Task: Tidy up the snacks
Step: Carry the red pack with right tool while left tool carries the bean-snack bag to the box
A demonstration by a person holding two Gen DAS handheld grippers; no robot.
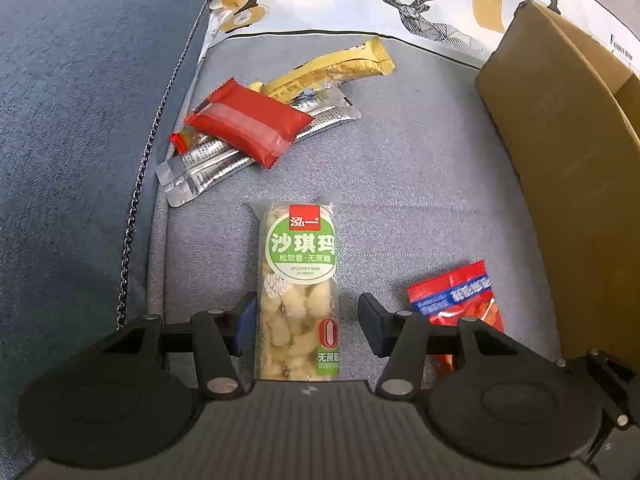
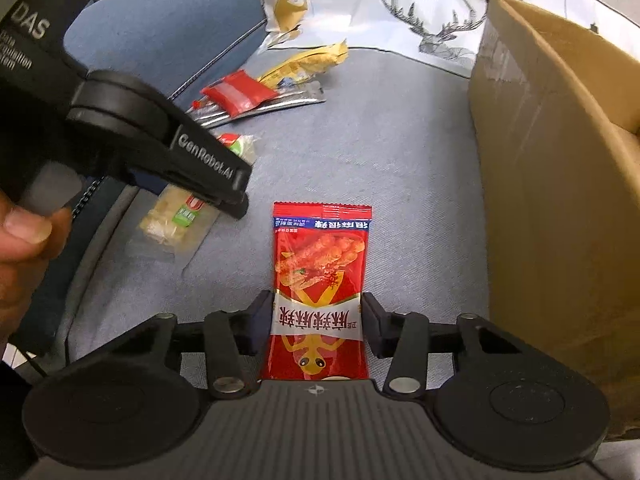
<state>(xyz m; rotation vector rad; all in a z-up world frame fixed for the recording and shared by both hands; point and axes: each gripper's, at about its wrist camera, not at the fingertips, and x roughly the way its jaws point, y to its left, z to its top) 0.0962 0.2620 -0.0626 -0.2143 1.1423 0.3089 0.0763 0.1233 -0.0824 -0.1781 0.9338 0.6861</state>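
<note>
Left gripper (image 1: 307, 322) apart around one sachima pack (image 1: 299, 292); right gripper (image 2: 316, 326) clamped on one red spicy packet (image 2: 320, 280); one cardboard box (image 2: 560, 184) beside.

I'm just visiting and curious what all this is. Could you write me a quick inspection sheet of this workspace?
Surface: grey sofa cushion.
Job's things: green-label snack pack and red snack pack lying flat; pile of red, yellow and silver packs farther back; cardboard box on the right.
Clutter: nothing seen.
Grippers: left gripper open, astride the green-label snack pack; right gripper closed on the red snack pack's edges.
Cables: no cable made out; metal chain along the cushion seam.
Surroundings: deer-print pillow behind, blue sofa arm at left.
</note>
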